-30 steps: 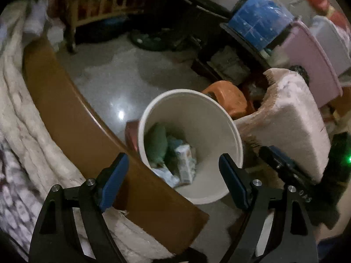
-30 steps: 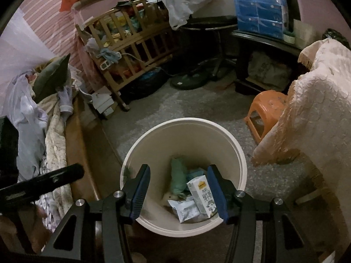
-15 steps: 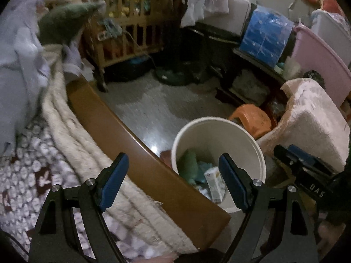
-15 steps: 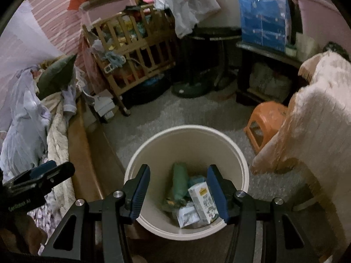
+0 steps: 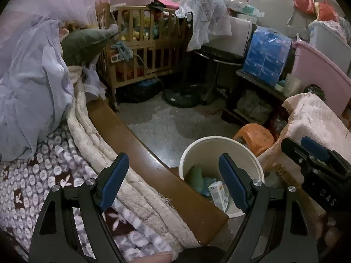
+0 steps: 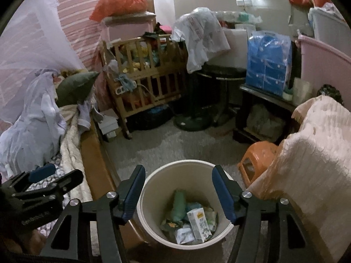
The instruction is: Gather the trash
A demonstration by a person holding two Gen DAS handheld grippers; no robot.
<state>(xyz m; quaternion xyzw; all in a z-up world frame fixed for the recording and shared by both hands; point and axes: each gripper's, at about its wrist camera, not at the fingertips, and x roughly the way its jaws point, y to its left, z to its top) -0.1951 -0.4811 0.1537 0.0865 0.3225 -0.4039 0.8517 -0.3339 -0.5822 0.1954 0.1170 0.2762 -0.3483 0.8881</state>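
Observation:
A cream round trash bin [image 6: 153,225] [image 5: 252,160] stands on the floor beside the bed's wooden rail. Inside lie a white milk carton [image 6: 198,222] [image 5: 217,191], a green wrapper [image 6: 178,203] and other crumpled packets. My right gripper [image 6: 178,191] hangs above the bin, its jaws opening with nothing between them. My left gripper [image 5: 173,178] is open and empty, raised over the bed's edge with the bin to its right. Each gripper shows at the edge of the other's view, the left gripper [image 6: 47,178] and the right gripper [image 5: 307,151].
A bed with a patterned quilt [image 5: 43,186] and heaped cloth fills the left. A wooden crib [image 6: 144,81], a black table [image 6: 221,74], an orange stool [image 6: 258,155] and a pink-draped seat [image 6: 311,164] ring the grey floor [image 6: 182,146].
Both grippers have risen and tilted up, so the bin sits lower and smaller and more of the room shows. The right gripper's jaws have spread wider.

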